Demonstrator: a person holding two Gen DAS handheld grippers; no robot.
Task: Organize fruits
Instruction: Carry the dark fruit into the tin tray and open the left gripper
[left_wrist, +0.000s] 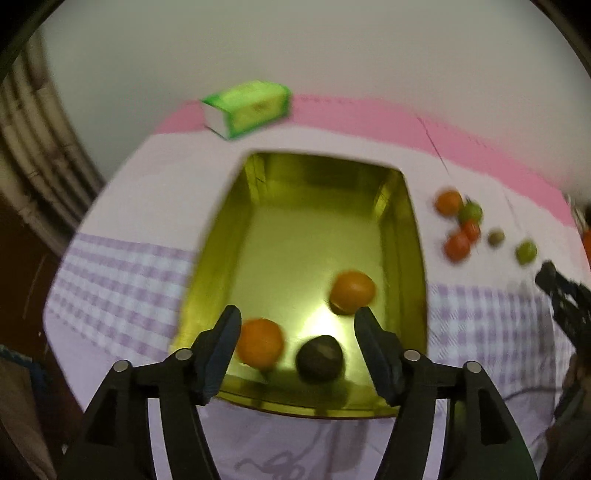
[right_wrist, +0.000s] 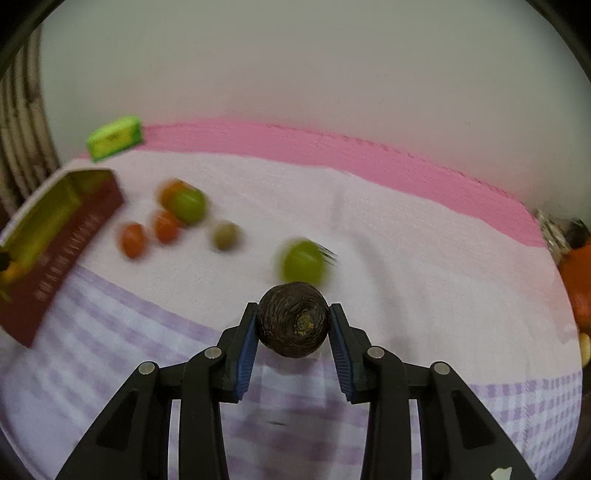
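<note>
1. The right gripper (right_wrist: 293, 328) is clamped on a dark wrinkled fruit (right_wrist: 293, 325), one blue-padded finger on each flank and the stem scar facing the camera. It looks held above the cloth rather than resting on it, though that is a judgement.
2. This fruit looks small, light and round with a leathery, ridged skin. The hold across its widest part suits it, and the ridges should give the pads some bite. A hard squeeze would likely dent it.
3. The left gripper (left_wrist: 295, 332) hangs with its fingers apart and nothing between them, over the near end of the gold-lined box (left_wrist: 410, 229).
4. In the box lie two oranges (left_wrist: 352, 291) and another dark fruit (left_wrist: 319, 358).
5. On the checked cloth (right_wrist: 406, 229) covering the surface, loose fruit wait: a green one (right_wrist: 303, 262) just beyond the held fruit, with more green, orange and red ones near the box. Being smooth and round, they may roll when nudged.
</note>
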